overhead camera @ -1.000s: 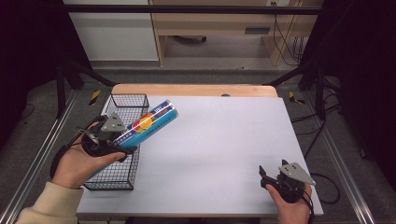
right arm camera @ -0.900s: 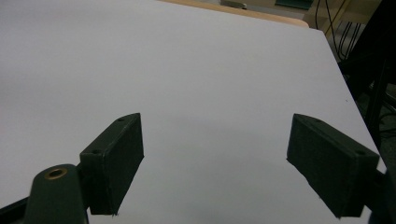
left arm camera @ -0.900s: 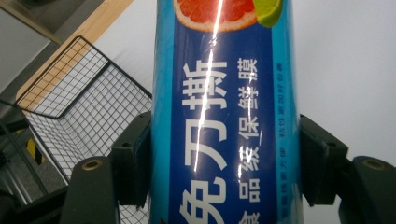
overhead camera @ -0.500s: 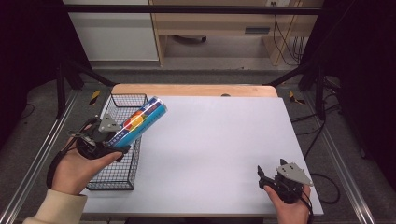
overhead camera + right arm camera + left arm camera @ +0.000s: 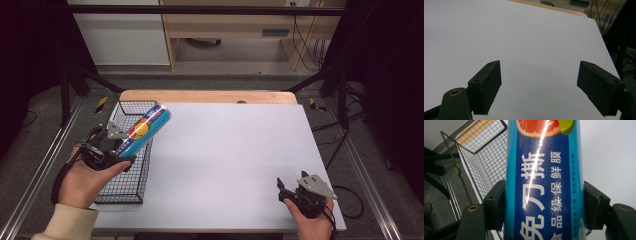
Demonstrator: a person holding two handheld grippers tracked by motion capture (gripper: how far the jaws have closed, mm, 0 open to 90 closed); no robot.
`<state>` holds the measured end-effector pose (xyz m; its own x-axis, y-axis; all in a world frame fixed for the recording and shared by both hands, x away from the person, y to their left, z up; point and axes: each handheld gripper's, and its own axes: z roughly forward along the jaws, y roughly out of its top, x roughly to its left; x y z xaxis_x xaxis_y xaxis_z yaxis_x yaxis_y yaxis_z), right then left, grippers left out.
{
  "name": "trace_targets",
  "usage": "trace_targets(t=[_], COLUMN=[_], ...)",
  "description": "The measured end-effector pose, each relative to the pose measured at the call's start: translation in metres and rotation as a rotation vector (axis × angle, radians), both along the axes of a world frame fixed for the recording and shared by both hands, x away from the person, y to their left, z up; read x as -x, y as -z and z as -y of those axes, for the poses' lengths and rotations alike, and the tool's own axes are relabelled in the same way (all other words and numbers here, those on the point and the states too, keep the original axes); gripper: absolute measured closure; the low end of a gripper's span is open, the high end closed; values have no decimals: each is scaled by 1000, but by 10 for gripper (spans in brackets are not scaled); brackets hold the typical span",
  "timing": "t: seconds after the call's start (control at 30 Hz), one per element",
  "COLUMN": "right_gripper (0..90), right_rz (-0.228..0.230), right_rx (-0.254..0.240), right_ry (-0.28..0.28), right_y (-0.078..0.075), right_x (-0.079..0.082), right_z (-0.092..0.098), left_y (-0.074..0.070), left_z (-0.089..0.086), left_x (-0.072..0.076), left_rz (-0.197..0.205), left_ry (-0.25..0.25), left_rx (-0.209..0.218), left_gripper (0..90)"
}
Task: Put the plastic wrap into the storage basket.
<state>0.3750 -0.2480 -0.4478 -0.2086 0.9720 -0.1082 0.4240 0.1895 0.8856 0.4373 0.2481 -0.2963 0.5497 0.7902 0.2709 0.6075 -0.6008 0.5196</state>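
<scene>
Since 1 s ago: left hand-held gripper [image 5: 116, 145] w/ the blue cylindrical cling-film tube [image 5: 144, 131] has shifted left, toward the desk's left edge; tube's far end is now over the black wire mesh basket [image 5: 131, 107] instead of over the white desk [image 5: 235, 155] top. Right hand-held gripper [image 5: 292, 192] barely moved, stays near the front-right corner.

State now:
- Left gripper: jaws clamped on the tube, one pad each side (clear in left gripper view, tube [image 5: 544, 185] runs straight up between them). Tube is in the air, tilted, far end pointing up and away toward the back of the desk, not touching basket or desk as far as I can tell.
- Basket [image 5: 486, 157] sits along the left edge, looks empty inside.
- Right gripper [image 5: 549, 87]: jaws wide apart, nothing between them, hovering just over bare desk.

Progress, my read: pick-up done, carry to basket mostly done. Left: line the tube up lengthwise w/ the basket, lower it in, open jaws, pull back. Tube is angled across the basket's right rim, so prob needs a bit more travel left + rotation before release. Right side idle.
</scene>
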Motion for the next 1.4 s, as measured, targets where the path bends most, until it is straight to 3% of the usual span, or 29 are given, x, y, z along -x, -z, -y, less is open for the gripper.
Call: trace_targets(t=[0.27,0.3,0.47,0.93,1.4], right_gripper=[202,203,208,209,211], right_rz=[2,2,4,-9,-19], right_rx=[0,4,3,5,0], right_ry=[-6,-12,-25,-43,-44], right_y=[-2,-2,-3,-2,-1], right_x=[0,0,1,1,0], right_z=[-1,-2,-5,-8,-8], left_y=[4,6,13,19,32], left_z=[-11,-12,-10,-21,-24], left_x=[-8,-10,-18,-30,-45], left_rz=[3,-20,-49,-93,-146], left_ry=[-54,-76,-105,-204,-269], left_rx=[-38,-49,-99,-93,-128], left_gripper=[321,321,322,321,321])
